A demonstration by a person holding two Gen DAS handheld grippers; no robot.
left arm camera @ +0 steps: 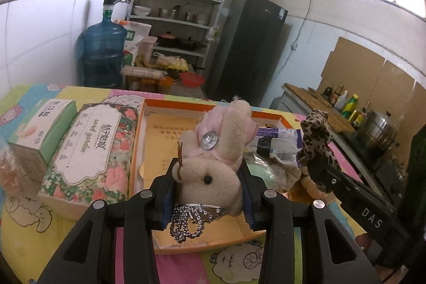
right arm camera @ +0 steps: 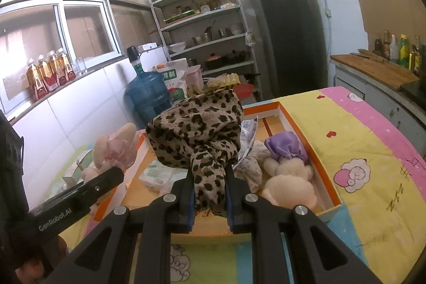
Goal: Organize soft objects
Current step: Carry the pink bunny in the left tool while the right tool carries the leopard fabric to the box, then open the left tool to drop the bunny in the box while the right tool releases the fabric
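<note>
Both cameras ride just behind their grippers and look forward and slightly downward along the fingers, over a table spread with a pastel cartoon-print cloth. The left wrist view sits close above the near edge of the shallow orange-rimmed cardboard box, facing the far edge and the kitchen beyond. The right wrist view looks the same way from further right, near the same box. Both views share the box, a blue water jug, grey metal shelving and a dark fridge.
</note>
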